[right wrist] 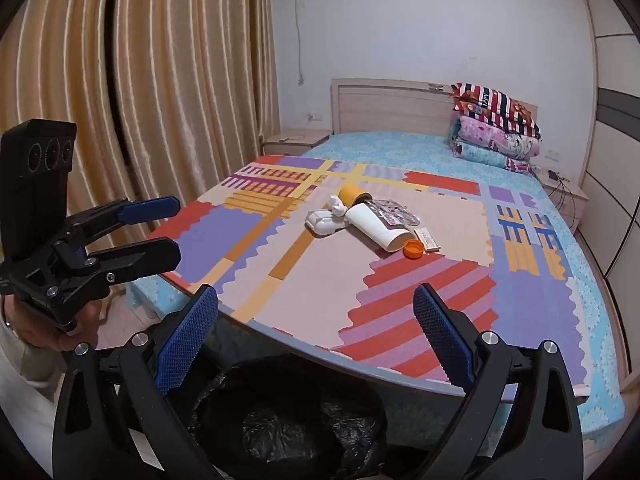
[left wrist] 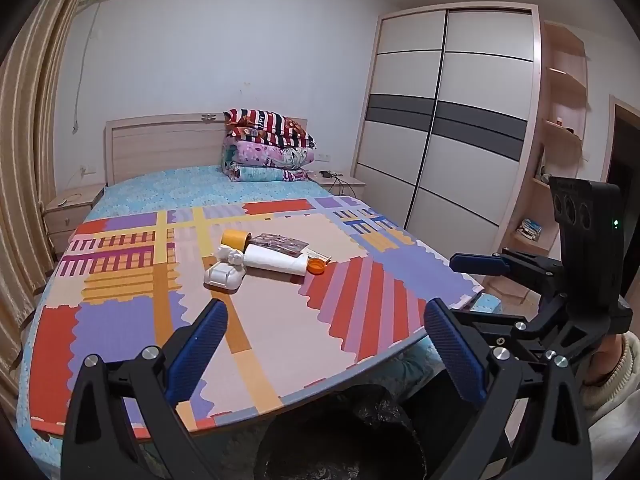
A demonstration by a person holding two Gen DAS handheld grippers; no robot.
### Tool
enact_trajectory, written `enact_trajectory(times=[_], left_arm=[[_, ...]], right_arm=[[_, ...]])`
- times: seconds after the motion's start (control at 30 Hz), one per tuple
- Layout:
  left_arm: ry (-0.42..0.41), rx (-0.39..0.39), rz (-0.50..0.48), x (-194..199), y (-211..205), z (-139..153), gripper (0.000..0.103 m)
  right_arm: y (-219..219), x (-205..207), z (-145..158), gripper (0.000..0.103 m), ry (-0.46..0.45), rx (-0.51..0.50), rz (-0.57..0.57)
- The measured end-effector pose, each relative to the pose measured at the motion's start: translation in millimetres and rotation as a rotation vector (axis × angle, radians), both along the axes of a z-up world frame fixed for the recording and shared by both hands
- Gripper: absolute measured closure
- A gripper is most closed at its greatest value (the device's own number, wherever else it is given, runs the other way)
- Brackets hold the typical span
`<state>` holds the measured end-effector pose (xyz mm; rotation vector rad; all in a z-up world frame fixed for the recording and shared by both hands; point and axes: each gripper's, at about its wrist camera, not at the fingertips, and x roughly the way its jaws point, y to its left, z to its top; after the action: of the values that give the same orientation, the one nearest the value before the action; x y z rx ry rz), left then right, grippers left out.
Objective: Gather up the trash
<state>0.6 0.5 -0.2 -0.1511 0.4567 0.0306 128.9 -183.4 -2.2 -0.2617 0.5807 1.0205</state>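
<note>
White trash pile lies at twelve o'clock, well beyond both gaping, empty tools; right tool looks slightly nearer than left tool.

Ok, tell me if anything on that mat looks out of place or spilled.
A small heap of litter sits mid-mat: a white tube lying on its side, an orange cap loose beside its open end, a white case, a yellow tape roll and a foil wrapper. Nothing looks spilled or wet.
</note>
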Motion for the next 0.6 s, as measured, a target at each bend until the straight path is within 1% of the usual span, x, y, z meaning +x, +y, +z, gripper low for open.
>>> enact_trajectory(times=[0.37,0.6], left_arm=[[-0.002,0.011,0.003,-0.7,-10.1,0.5,0.008],[-0.005,0.007,0.0,-0.4,-6.8,0.3,0.008]], right_arm=[[-0.5,1.3,-0.6,0.004,0.005,0.001,-0.001],[0.5,1.4,0.7,0.004,0.001,0.001,-0.003]])
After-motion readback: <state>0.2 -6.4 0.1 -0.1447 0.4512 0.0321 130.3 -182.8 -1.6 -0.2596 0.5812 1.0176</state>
